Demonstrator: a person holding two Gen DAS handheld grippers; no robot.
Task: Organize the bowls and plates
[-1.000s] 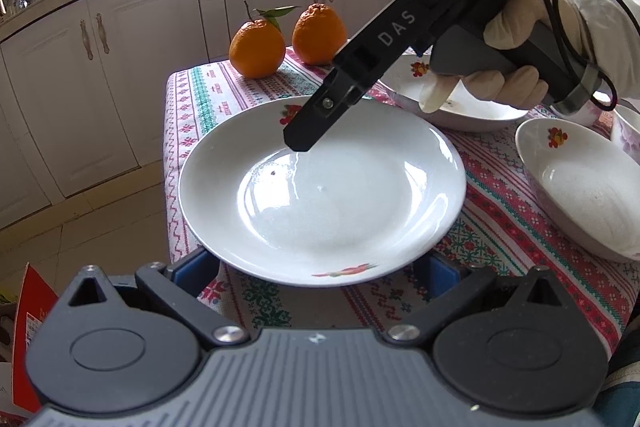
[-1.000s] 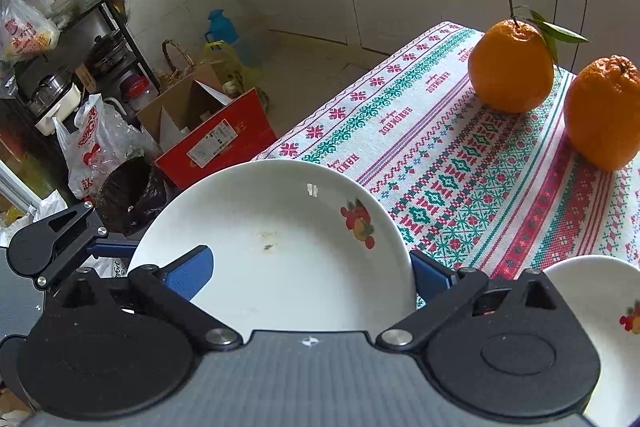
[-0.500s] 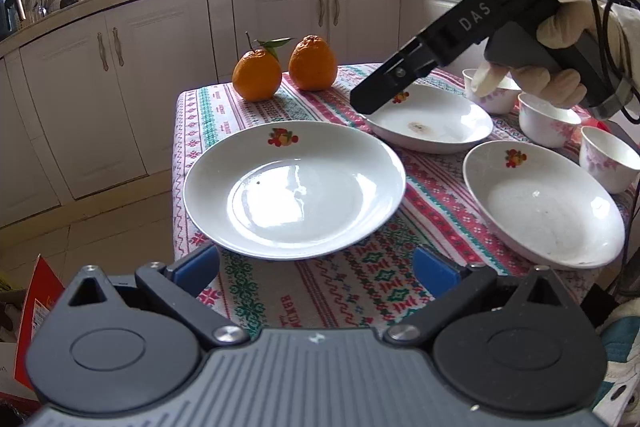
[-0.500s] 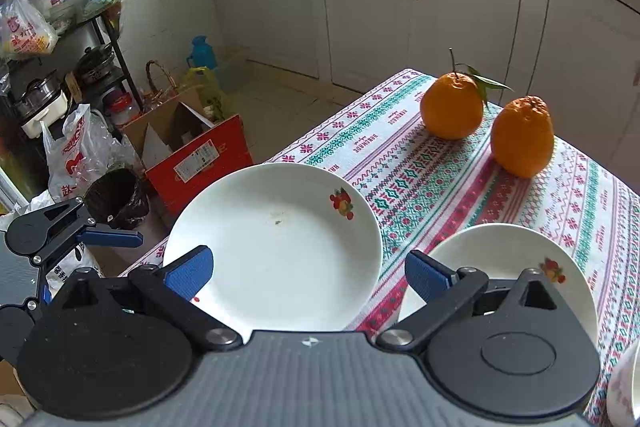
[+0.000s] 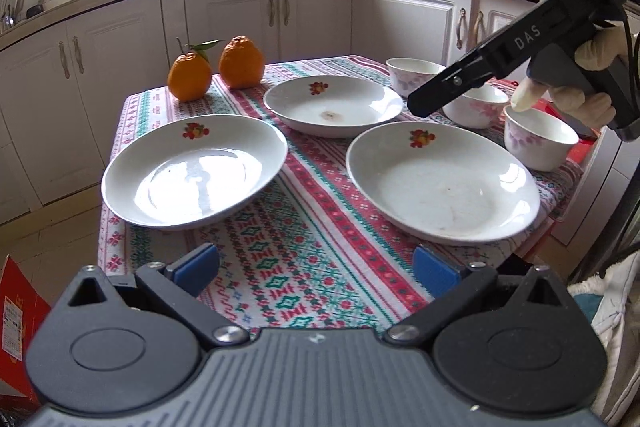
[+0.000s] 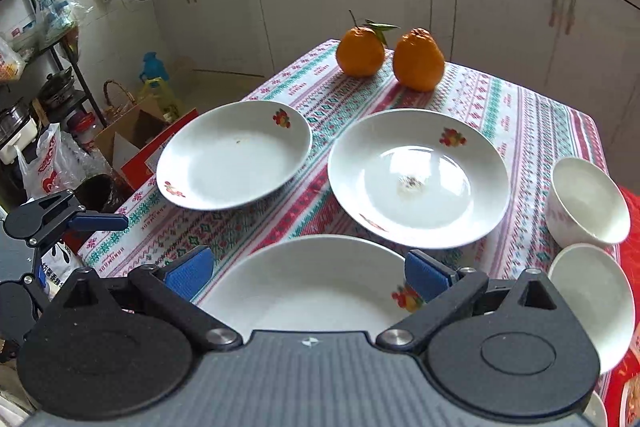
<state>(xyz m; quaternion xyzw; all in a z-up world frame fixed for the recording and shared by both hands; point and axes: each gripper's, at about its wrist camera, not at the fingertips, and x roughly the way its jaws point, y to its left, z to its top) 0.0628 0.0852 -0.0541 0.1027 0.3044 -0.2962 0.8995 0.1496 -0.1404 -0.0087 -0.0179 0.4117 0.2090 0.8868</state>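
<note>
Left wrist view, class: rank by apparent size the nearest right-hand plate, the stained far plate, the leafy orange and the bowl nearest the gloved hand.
1. Nearest right-hand plate, partly through nearness.
2. Stained far plate.
3. Bowl.
4. Leafy orange, though farther off.

The right tool (image 6: 306, 275) hides the nearest plate's (image 6: 312, 291) near rim.

A table is covered by a patterned tablecloth (image 5: 304, 267) in red, green and white. On it are set three white plates (image 5: 196, 171), three small bowls (image 5: 540, 143) and two oranges (image 5: 240, 63).
</note>
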